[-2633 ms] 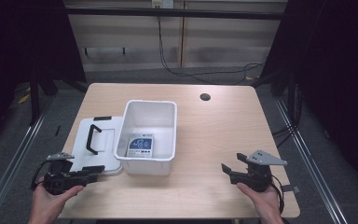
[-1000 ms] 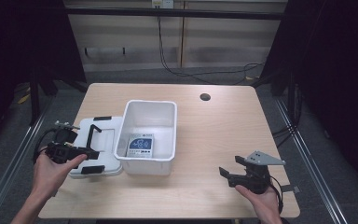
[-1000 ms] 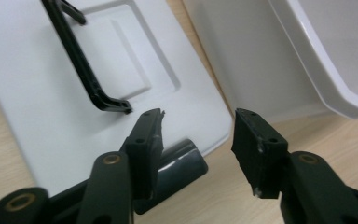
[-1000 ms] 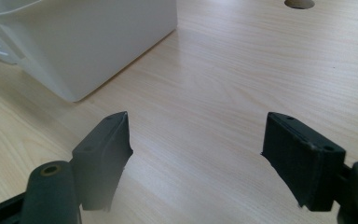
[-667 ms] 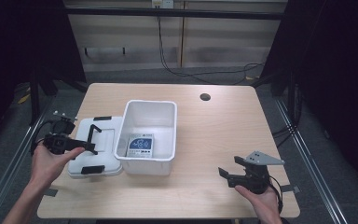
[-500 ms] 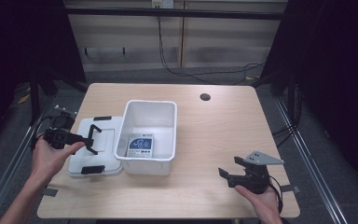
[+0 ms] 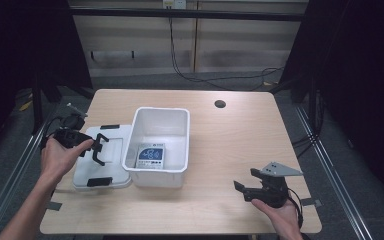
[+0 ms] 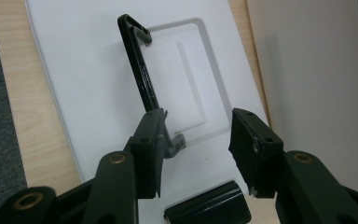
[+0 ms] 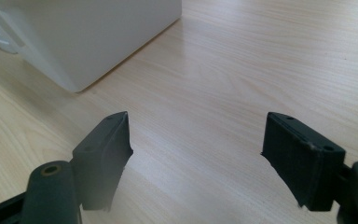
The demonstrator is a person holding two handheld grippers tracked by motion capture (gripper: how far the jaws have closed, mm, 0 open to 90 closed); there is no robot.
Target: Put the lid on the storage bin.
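A white lid (image 7: 111,167) with a black handle (image 8: 137,60) lies flat left of the open white bin (image 7: 179,142). My left gripper (image 7: 98,148) hovers over the lid, and its jaws have just been opening. In the left gripper view (image 8: 200,149) the handle's near end sits at the left jaw's inner edge. The pads press on nothing. A printed card (image 7: 150,156) lies on the bin's floor. My right gripper (image 7: 246,180) rests near the table's front right, jaws wide apart over bare wood (image 9: 196,158).
A black latch (image 8: 207,210) sits on the lid's near edge, another one (image 7: 100,181) at its front. The bin's wall (image 9: 88,32) stands off to the right gripper's far left. A round cable hole (image 7: 220,104) marks the table's back.
My left hand has moved from the table's front left edge up and over the lid, toward the bin. The right gripper has stayed put.
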